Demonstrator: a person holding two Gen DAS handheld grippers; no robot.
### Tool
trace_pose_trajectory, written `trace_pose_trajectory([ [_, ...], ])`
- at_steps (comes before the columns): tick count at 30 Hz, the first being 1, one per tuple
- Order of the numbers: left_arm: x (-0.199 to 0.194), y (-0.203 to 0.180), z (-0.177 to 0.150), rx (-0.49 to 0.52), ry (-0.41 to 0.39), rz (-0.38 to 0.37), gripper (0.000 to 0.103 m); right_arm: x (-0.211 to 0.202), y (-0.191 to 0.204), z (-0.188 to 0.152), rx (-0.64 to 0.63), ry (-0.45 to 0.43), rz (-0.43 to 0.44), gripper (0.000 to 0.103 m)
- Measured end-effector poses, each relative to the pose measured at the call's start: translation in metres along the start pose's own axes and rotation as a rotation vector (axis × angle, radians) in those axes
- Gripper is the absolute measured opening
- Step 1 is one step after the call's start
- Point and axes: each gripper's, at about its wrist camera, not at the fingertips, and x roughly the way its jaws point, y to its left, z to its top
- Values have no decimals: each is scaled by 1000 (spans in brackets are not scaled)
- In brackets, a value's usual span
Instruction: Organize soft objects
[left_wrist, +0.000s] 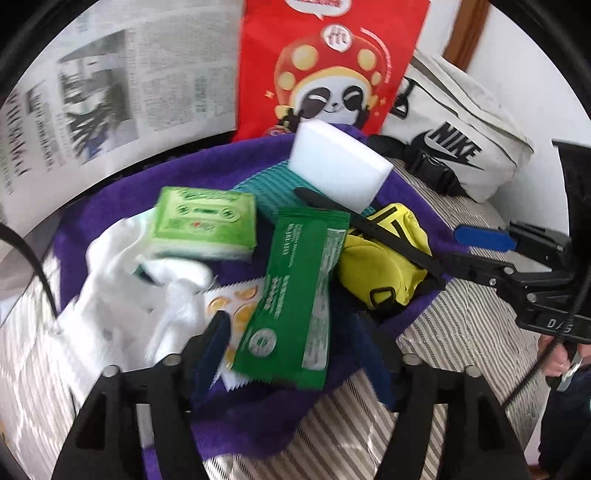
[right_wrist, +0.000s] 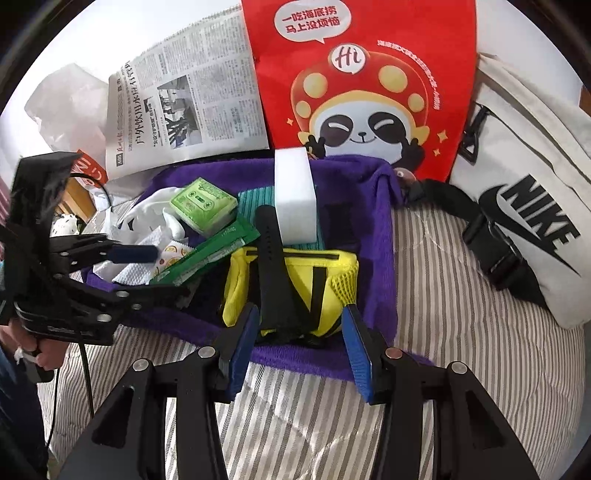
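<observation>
Under everything I see a bed with a striped cover (right_wrist: 424, 295), and on it a purple towel (right_wrist: 384, 206) spread flat, carrying the pile of soft things. Propped behind the towel stands a red bag with a panda print (right_wrist: 362, 92), with a newspaper (right_wrist: 192, 107) to its left and a white Nike waist bag (right_wrist: 528, 206) lying on the stripes to its right, off the towel.

On the towel, the yellow pouch (right_wrist: 332, 266) sits at the near edge, with a black strap (right_wrist: 269, 258) draped across its top. Behind it a white foam block (right_wrist: 295, 195) rests on a teal cloth (right_wrist: 251, 203). To the left lie a dark green sachet (left_wrist: 295, 295), a light green tissue pack (left_wrist: 203, 221) and a crumpled white cloth (left_wrist: 110, 277); a small wrapper printed with orange slices (left_wrist: 236, 310) peeks out from beneath the sachet.

My right claw (right_wrist: 299, 350) is spread wide, its blue pads (right_wrist: 358, 354) on either side of the yellow pouch's near end; I cannot tell whether they touch it. Nothing is pinched between them.

My left claw (left_wrist: 295, 354) hangs low over the near left part of the towel, close above the green sachet and the orange wrapper. Its fingers stand apart and hold nothing, though motion blur softens their tips.
</observation>
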Motion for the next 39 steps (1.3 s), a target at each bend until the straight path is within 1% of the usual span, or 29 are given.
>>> trace_pose_trajectory([
  [1,-4,2,-1,-11,-2,5,76,0,1,-1,6,16,-13,49],
  [3,-13,4,-4,-40,-3,32,76,-1,1,-3,23,22,-25,51],
  [7,-30,3,-13,-67,-14,58,87,-8,2,-6,72,33,-4,51],
  [8,-36,2,-16,-76,-18,71,88,-11,2,-6,87,36,-6,54],
  [10,-44,2,-21,-87,-26,83,90,-17,5,-6,106,42,-19,67],
  [12,-54,1,-28,-111,-33,99,92,-24,9,-6,115,30,-27,71],
  [14,-63,0,-35,-135,-41,112,93,-33,16,-7,120,20,-33,78],
  [15,-66,0,-38,-145,-47,118,93,-37,19,-7,120,18,-38,87],
  [16,-71,-1,-42,-158,-53,126,93,-43,23,-8,119,12,-47,92],
  [18,-81,-2,-49,-179,-63,152,93,-55,34,-10,113,-14,-63,93],
  [20,-93,-4,-57,-197,-80,178,93,-63,44,-12,107,-13,-78,101],
  [21,-98,-5,-60,-205,-90,189,93,-66,48,-13,106,-10,-93,103],
  [23,-111,-10,-68,-217,-104,220,93,-73,59,-18,99,-7,-138,103],
  [24,-117,-11,-71,-230,-115,241,93,-78,63,-21,100,-9,-144,103],
  [26,-129,-15,-79,-252,-141,271,93,-86,68,-29,119,-16,-131,103],
  [29,-145,-21,-92,-282,-168,279,93,-98,75,-42,122,-22,-140,103],
  [32,-156,-30,-104,-303,-183,291,93,-110,79,-56,101,-23,-202,103],
  [34,-163,-38,-114,-300,-191,310,93,-119,79,-65,93,-31,-228,103],
  [37,-170,-49,-124,-296,-202,340,93,-132,75,-76,103,-46,-223,103],
  [39,-175,-55,-129,-297,-218,335,93,-139,72,-84,112,-48,-218,103],
])
